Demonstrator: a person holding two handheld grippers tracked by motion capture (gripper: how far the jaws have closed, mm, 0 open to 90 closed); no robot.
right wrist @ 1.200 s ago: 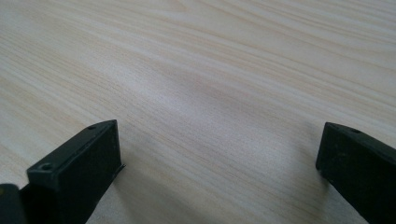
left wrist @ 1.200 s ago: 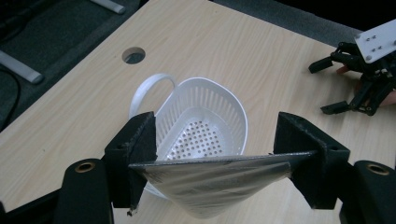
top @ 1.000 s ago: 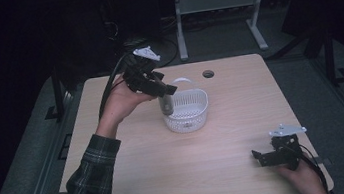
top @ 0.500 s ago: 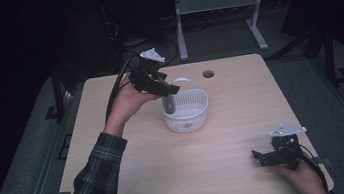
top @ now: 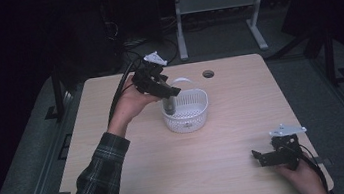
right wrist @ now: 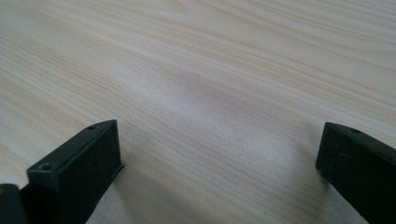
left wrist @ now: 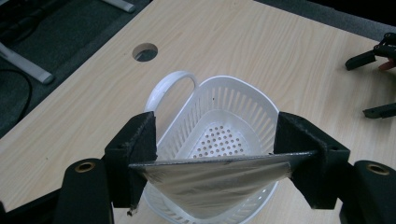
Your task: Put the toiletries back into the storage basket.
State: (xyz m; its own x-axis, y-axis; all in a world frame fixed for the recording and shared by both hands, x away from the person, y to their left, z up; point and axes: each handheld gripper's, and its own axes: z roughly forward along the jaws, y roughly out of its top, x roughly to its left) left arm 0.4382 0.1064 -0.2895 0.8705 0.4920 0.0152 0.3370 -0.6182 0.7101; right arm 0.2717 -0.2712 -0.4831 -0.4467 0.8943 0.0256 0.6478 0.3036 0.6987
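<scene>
A white slotted basket (top: 192, 119) with a loop handle stands at the table's far middle. My left gripper (top: 170, 95) hovers over its left rim, shut on a flat silvery pouch (top: 168, 106) that hangs down into the basket. In the left gripper view the pouch (left wrist: 210, 179) stretches between the two black jaws of the left gripper (left wrist: 215, 154), above the perforated bottom of the basket (left wrist: 236, 98). My right gripper (top: 265, 158) rests near the front right corner, open with nothing in it. The right gripper view shows bare wood between the wide jaws of the right gripper (right wrist: 219, 158).
A round cable hole (top: 208, 74) sits in the wooden table (top: 170, 178) behind the basket. A metal frame (top: 213, 6) stands on the dark floor beyond the far edge. The right gripper (left wrist: 373, 84) appears far off in the left gripper view.
My left gripper with the pouch has drifted slightly right, further over the basket. The right gripper has stayed put.
</scene>
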